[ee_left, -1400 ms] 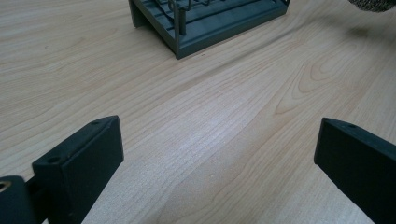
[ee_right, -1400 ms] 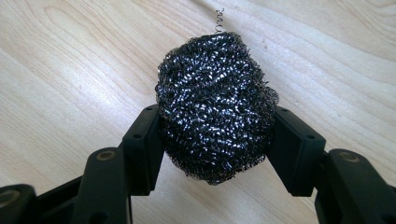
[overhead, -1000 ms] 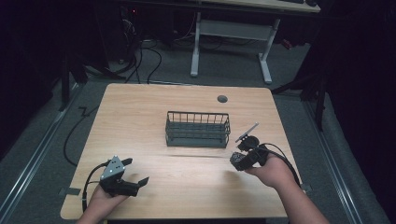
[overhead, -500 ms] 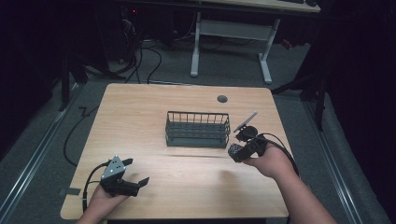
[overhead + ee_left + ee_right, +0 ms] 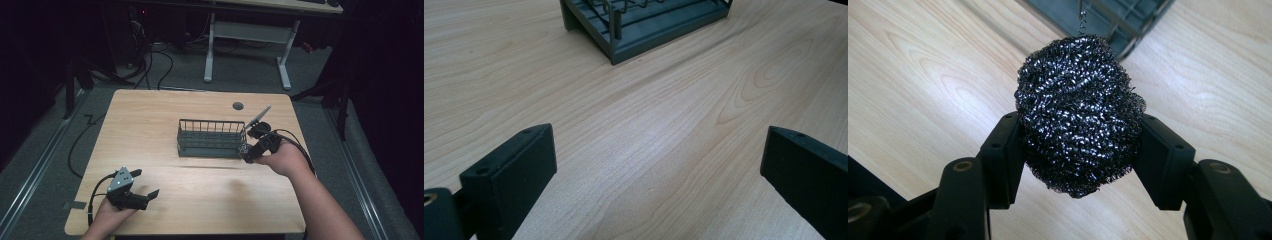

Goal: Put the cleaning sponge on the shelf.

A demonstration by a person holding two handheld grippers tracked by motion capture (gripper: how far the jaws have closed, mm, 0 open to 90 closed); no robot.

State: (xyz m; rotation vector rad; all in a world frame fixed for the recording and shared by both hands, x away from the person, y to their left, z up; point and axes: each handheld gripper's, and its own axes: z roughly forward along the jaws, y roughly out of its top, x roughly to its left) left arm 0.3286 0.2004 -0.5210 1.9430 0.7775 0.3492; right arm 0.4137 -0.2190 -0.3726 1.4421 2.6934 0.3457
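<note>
1. Pinching a steel wool scourer (image 5: 1079,112) between its two black jaws, the right gripper (image 5: 1079,150) is held just beside the right end of the wire basket (image 5: 211,138); in the high view this gripper (image 5: 250,150) is seen at the basket's front right corner.
2. The scourer is shown as a rounded ball of tangled, glinting dark metal strands, squeezed at both sides by flat matte jaw pads.
3. The basket is made of thin dark grey wire bars rising from a solid rectangular base, and it is seen again at the top of the left gripper view (image 5: 644,25).
4. The table (image 5: 150,120) is surfaced in pale wood with a wavy grain.
5. The left gripper (image 5: 142,196) is rested near the front left of the table, its jaws spread wide over bare wood.
6. Compared with a second ago, the right gripper is found nearer the basket, while the left gripper is unchanged.
</note>
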